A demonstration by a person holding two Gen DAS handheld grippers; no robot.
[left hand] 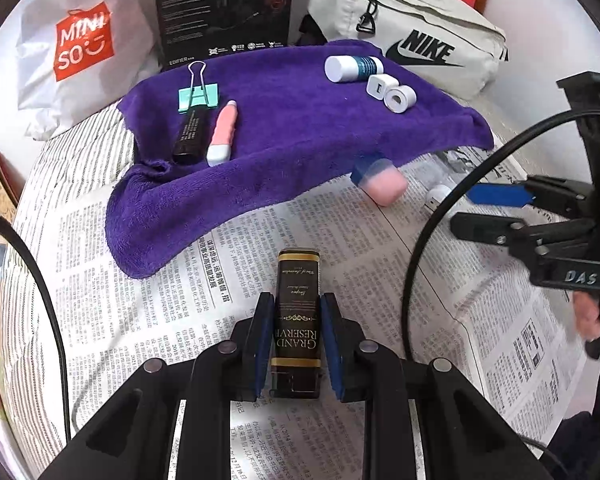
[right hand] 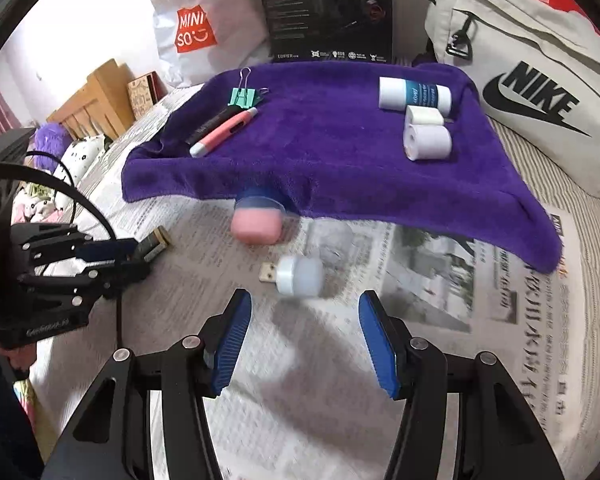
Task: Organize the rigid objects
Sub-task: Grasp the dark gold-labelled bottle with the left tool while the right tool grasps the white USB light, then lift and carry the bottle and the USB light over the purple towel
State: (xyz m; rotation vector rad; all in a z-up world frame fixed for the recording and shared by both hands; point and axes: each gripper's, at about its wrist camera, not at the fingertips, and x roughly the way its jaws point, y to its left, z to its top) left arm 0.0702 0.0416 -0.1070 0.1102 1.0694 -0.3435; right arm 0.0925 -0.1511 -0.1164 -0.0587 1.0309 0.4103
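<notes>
My left gripper (left hand: pixel 296 344) is shut on a dark "Grand Reserve" box (left hand: pixel 298 312) that rests on the newspaper (left hand: pixel 148 296); it also shows in the right wrist view (right hand: pixel 154 246). My right gripper (right hand: pixel 304 340) is open and empty, just short of a small white USB lamp (right hand: pixel 298 276). A pink eraser (right hand: pixel 256 222) lies at the towel's front edge. On the purple towel (right hand: pixel 332 152) lie a green binder clip (right hand: pixel 244 96), a black tube (left hand: pixel 188 134), a pink pen-shaped cutter (right hand: pixel 222 132), a white-and-blue bottle (right hand: pixel 414 94) and two white paper rolls (right hand: pixel 428 142).
At the back stand a white Miniso bag (right hand: pixel 196 28), a black Edifier box (right hand: pixel 328 8) and a beige Nike bag (right hand: pixel 540 80). A wooden bed frame (right hand: pixel 96 96) and soft toys are at far left. A black cable (left hand: pixel 432 208) loops from the right gripper.
</notes>
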